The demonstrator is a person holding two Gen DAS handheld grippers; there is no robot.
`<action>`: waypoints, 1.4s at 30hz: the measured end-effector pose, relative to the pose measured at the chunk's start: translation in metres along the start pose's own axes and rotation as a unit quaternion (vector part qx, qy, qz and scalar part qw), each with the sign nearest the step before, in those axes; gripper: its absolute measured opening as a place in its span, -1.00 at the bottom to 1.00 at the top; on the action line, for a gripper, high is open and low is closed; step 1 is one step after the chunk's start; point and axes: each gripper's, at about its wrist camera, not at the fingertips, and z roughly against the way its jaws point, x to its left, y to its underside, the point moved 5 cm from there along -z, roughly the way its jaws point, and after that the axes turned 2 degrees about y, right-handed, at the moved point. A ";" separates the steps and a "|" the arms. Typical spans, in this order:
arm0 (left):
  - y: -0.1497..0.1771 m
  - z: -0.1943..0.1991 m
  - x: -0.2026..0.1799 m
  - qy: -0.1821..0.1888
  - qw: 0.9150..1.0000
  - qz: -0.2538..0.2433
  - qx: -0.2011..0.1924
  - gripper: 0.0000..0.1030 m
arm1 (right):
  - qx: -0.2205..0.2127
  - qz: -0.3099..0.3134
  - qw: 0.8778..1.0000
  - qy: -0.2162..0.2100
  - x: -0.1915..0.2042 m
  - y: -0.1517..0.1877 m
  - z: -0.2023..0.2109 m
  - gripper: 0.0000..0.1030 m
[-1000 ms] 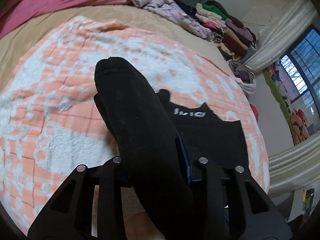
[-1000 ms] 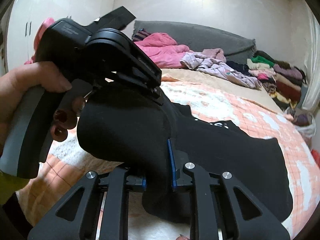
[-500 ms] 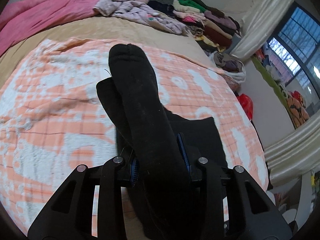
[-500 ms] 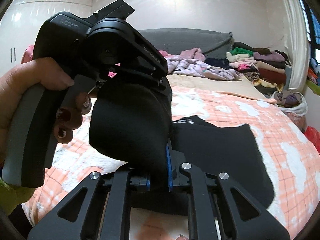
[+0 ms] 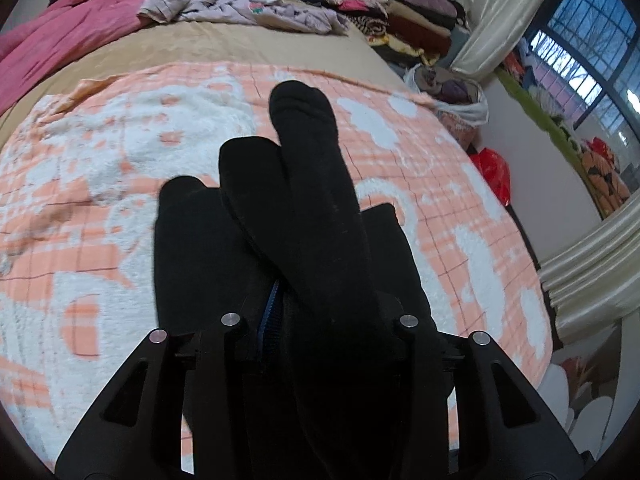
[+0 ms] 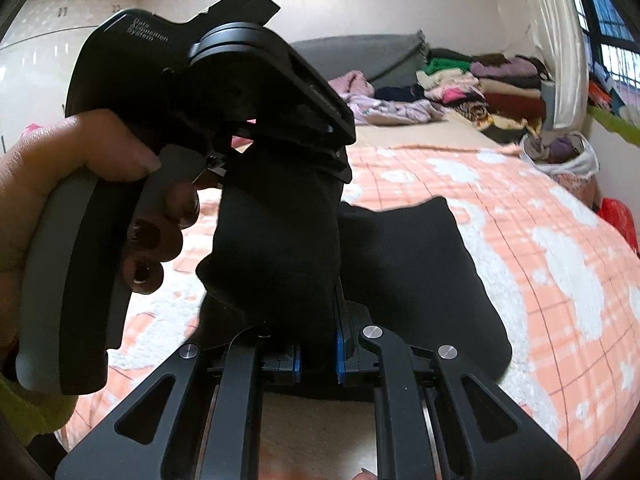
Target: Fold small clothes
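A pair of black socks is stretched between both grippers above the orange-and-white blanket. My left gripper has the socks between its fingers with the toes pointing away; its jaws are opening, and the cloth still fills the gap. In the right wrist view a hand holds the left gripper above, and the socks hang from it into my right gripper, shut on their lower end between blue pads. A flat black garment lies on the blanket beneath.
Stacked folded clothes and a pink quilt sit at the head of the bed. A bag of clothes and a red bag stand beside the right edge. Curtains and a window are on the right.
Both grippers have carried the socks sideways across the bed, so the window side is closer. The socks now hang over the black garment, and the sock toes have swung to the right.
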 end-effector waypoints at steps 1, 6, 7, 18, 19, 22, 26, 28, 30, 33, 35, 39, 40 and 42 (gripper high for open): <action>-0.001 -0.006 -0.003 0.000 1.000 -0.002 0.004 -0.33 | 0.004 -0.005 1.000 0.001 -0.003 0.002 -0.001 -0.80; -0.003 -0.019 -0.010 0.023 1.000 0.007 0.008 0.38 | 0.029 -0.048 0.998 0.002 -0.026 0.012 -0.009 -0.68; -0.003 -0.014 -0.012 0.052 0.999 0.015 0.002 0.41 | 0.034 -0.054 0.998 0.005 -0.030 0.012 -0.011 -0.60; 0.025 0.043 0.059 -0.014 0.997 0.043 -0.054 0.41 | 0.061 -0.173 0.981 -0.068 -0.076 0.020 -0.005 0.31; 0.030 0.046 0.068 -0.028 0.997 0.046 -0.053 0.41 | 0.062 -0.179 0.979 -0.078 -0.077 0.018 -0.003 0.40; 0.042 0.050 0.085 -0.034 0.997 0.051 -0.052 0.41 | 0.068 -0.202 0.972 -0.094 -0.093 -0.002 -0.010 0.60; 0.050 0.050 0.089 -0.033 0.997 0.052 -0.051 0.41 | 0.122 -0.233 0.956 -0.131 -0.101 -0.014 -0.032 0.61; 0.054 0.051 0.087 -0.035 0.997 0.045 -0.052 0.41 | 0.143 -0.222 0.955 -0.131 -0.100 -0.018 -0.042 0.61; 0.056 0.049 0.083 -0.040 0.997 0.036 -0.050 0.41 | 0.161 -0.214 0.954 -0.135 -0.098 -0.017 -0.048 0.62; 0.059 0.043 0.078 -0.040 0.998 0.028 -0.044 0.41 | 0.179 -0.225 0.946 -0.146 -0.101 -0.022 -0.062 0.63; 0.062 0.040 0.075 -0.048 0.998 0.019 -0.040 0.41 | 0.188 -0.227 0.944 -0.150 -0.104 -0.027 -0.067 0.64; 0.065 0.033 0.070 -0.053 0.998 0.007 -0.030 0.41 | 0.196 -0.216 0.944 -0.151 -0.107 -0.036 -0.080 0.64; 0.065 0.031 0.069 -0.054 0.998 0.005 -0.027 0.41 | 0.199 -0.213 0.945 -0.146 -0.108 -0.037 -0.084 0.64; 0.065 0.029 0.067 -0.057 0.998 -0.001 -0.026 0.41 | 0.204 -0.201 0.948 -0.140 -0.106 -0.040 -0.091 0.61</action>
